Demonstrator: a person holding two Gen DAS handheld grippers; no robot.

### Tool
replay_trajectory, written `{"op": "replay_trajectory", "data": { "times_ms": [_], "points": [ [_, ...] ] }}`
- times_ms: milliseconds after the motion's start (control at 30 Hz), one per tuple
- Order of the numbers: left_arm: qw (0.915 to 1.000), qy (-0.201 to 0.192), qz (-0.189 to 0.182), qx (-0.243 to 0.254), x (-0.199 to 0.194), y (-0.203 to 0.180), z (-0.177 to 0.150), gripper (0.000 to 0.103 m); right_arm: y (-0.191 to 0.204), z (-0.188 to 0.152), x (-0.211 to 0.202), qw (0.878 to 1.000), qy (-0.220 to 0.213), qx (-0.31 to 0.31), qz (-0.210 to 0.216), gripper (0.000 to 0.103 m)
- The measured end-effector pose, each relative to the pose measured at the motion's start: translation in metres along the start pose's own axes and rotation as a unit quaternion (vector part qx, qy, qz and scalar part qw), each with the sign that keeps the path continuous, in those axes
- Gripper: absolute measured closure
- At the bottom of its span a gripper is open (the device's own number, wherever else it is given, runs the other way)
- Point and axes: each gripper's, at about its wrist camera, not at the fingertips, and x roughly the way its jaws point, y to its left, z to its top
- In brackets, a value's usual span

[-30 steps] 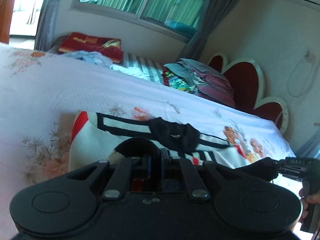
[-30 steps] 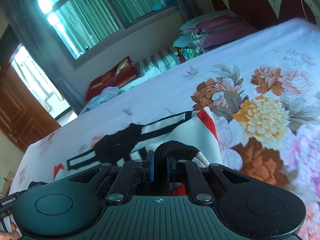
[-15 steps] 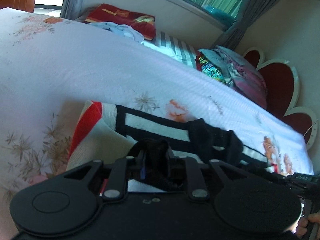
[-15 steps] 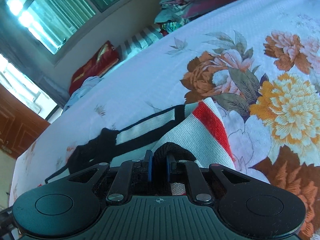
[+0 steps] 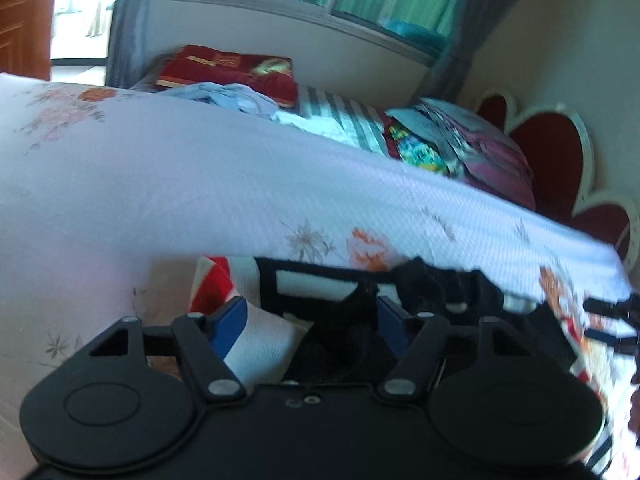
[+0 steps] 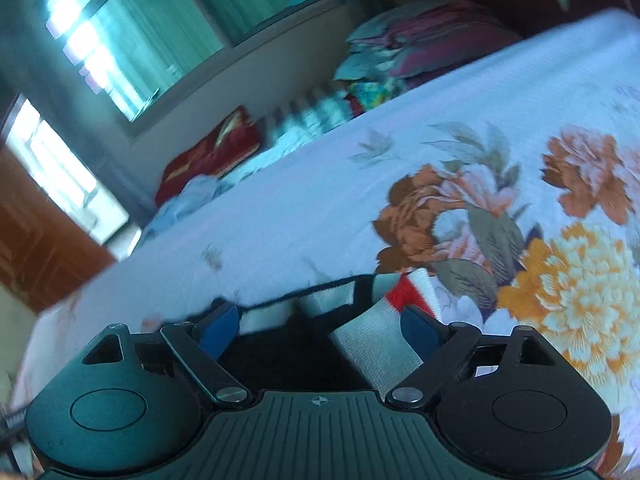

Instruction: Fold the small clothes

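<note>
A small white knit sweater (image 5: 272, 340) with black bands, a black collar and red cuffs lies folded on the flowered bedsheet (image 5: 200, 200). My left gripper (image 5: 308, 316) hangs over its near edge, jaws opening, blue pads clear of the cloth lying loose between them. In the right wrist view the sweater (image 6: 376, 340) shows its white body and a red cuff. My right gripper (image 6: 320, 320) is also opening, wide, with the fabric resting between its pads and not pinched. The other gripper's tip (image 5: 612, 320) shows at the right edge of the left wrist view.
Beyond the sheet lie a red cushion (image 5: 228, 70), a crumpled pale blue garment (image 5: 228, 94), a striped cloth (image 5: 344, 120) and a stack of folded clothes (image 5: 472, 152). A red heart-shaped headboard (image 5: 560, 160) stands at the right, and a window is behind.
Both grippers were shut on the sweater's black edge and carried it forward and down over the rest of the garment. Now both have opened and the fabric lies released.
</note>
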Motion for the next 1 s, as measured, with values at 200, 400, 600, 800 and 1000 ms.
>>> {"op": "replay_trajectory", "data": {
  "times_ms": [200, 400, 600, 800, 1000],
  "points": [
    [0.9995, 0.013, -0.024, 0.017, 0.015, -0.012, -0.005, 0.039, 0.016, -0.019, 0.015, 0.997, 0.019, -0.073, -0.006, 0.015],
    [0.9984, -0.001, -0.049, 0.029, 0.002, -0.01, -0.004, 0.037, 0.012, -0.022, 0.03, 0.996, 0.036, -0.085, -0.013, 0.046],
    [0.9963, 0.024, -0.058, 0.058, 0.01, -0.013, -0.007, 0.035, 0.019, -0.022, 0.037, 0.991, 0.044, -0.126, -0.015, 0.068],
    [0.996, 0.043, -0.039, 0.068, 0.033, -0.016, -0.009, 0.047, 0.014, -0.019, 0.044, 0.991, 0.053, -0.122, -0.013, 0.076],
    [0.9961, 0.045, -0.032, 0.069, 0.04, -0.015, -0.01, 0.096, 0.018, -0.022, 0.048, 0.991, 0.046, -0.128, -0.014, 0.087]
  ]
}}
